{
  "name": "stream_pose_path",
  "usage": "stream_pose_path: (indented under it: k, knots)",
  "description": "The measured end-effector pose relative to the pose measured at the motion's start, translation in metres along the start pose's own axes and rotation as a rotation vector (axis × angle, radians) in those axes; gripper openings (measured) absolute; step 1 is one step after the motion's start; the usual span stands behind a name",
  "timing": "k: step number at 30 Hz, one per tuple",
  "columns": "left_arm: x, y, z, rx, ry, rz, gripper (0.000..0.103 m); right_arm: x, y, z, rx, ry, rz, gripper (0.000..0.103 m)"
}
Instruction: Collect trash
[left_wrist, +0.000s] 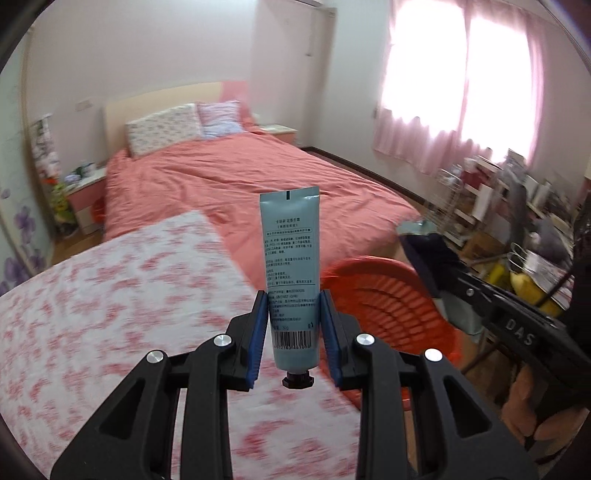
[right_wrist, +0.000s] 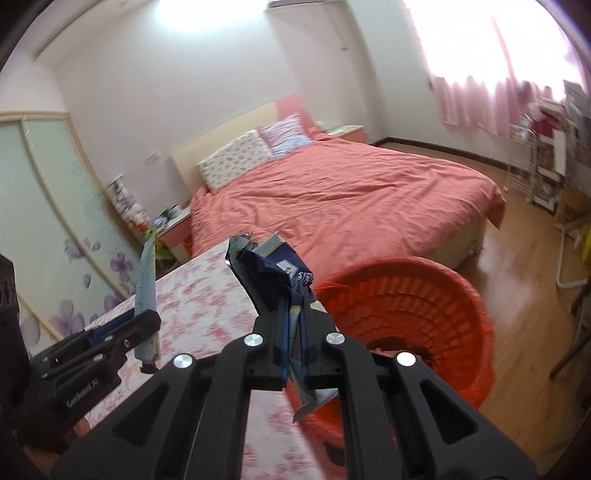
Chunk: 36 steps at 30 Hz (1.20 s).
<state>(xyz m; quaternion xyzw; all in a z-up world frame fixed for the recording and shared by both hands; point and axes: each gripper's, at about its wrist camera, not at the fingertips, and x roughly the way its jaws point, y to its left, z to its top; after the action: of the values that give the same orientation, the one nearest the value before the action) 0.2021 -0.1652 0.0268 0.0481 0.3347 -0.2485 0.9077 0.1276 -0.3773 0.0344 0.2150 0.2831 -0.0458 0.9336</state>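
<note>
Bed (left_wrist: 236, 181): background, untouched.
Tabletop (left_wrist: 110, 314): floral cloth.
Basket (right_wrist: 406, 314): orange, beside tabletop, nearly empty.
Left tool (left_wrist: 293, 306): clenched on tube (left_wrist: 291, 266), upright, above tabletop edge.
Right tool (right_wrist: 293, 325): clenched on wrapper (right_wrist: 273, 273), near basket rim.
Progress: both items picked up, drop into basket pending.
</note>
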Motion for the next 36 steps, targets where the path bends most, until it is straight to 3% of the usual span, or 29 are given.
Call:
stream_pose_path:
  k: [7, 13, 16, 19, 21, 27, 36]
  knots:
    - [0.046, -0.045, 0.004, 0.043, 0.052, -0.116, 0.029, 0.011, -0.062, 0.004, 0.129, 0.007, -0.016, 0.006]
    - [0.076, -0.066, -0.003, 0.062, 0.119, -0.158, 0.029, 0.034, -0.093, 0.001, 0.192, 0.037, -0.015, 0.007]
    - [0.091, -0.071, -0.010, 0.068, 0.166, -0.164, 0.029, 0.052, -0.108, -0.001, 0.228, 0.071, 0.002, 0.014]
    - [0.097, -0.073, -0.015, 0.078, 0.193, -0.152, 0.036, 0.063, -0.116, -0.005, 0.249, 0.095, -0.011, 0.022]
    - [0.098, -0.071, -0.018, 0.081, 0.200, -0.132, 0.051, 0.066, -0.120, -0.009, 0.247, 0.097, -0.028, 0.035]
    - [0.088, -0.055, -0.021, 0.053, 0.195, -0.060, 0.053, 0.056, -0.114, -0.013, 0.215, 0.078, -0.065, 0.047]
    - [0.011, -0.017, -0.020, 0.015, 0.073, 0.032, 0.058, -0.011, -0.070, -0.023, 0.092, -0.030, -0.082, 0.066]
